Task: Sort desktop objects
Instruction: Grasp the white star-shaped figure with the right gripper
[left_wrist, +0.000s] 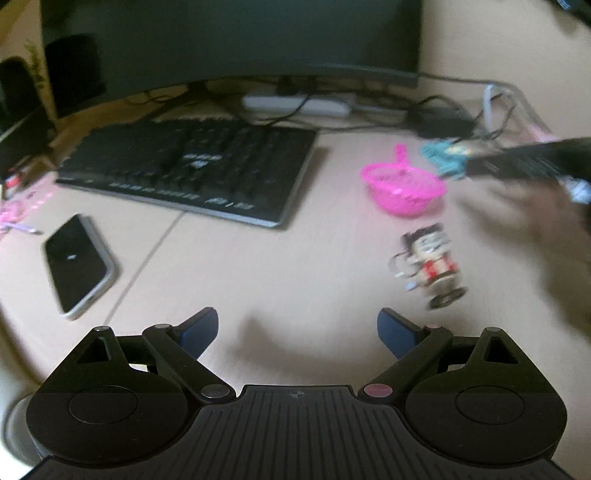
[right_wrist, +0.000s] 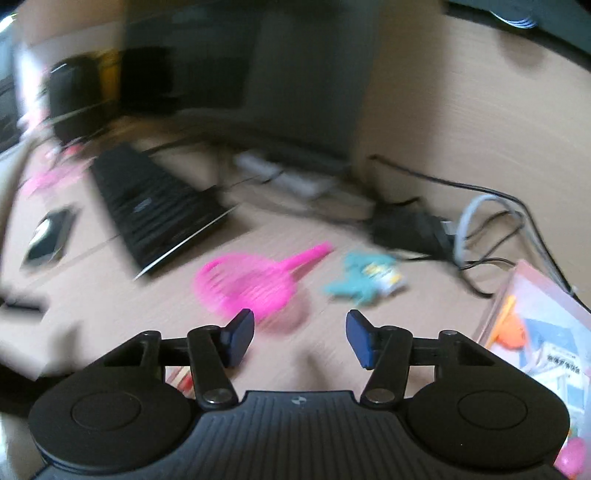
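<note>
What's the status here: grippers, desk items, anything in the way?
Left gripper open, empty. Right gripper open, empty. Pink basket, figurine, phone loose on desk. Path clear.

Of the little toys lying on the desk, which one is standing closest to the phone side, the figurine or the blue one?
The small figurine, red-striped and tilted. It stands nearer than the pink basket, while the teal toy lies beyond the basket, by the cables.

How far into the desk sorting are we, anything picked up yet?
Nothing looks sorted yet. Both the left gripper and right gripper have open, empty jaws. Still loose on the desk: the pink basket, teal toy, small figurine and phone. Blur hides finer detail.
</note>
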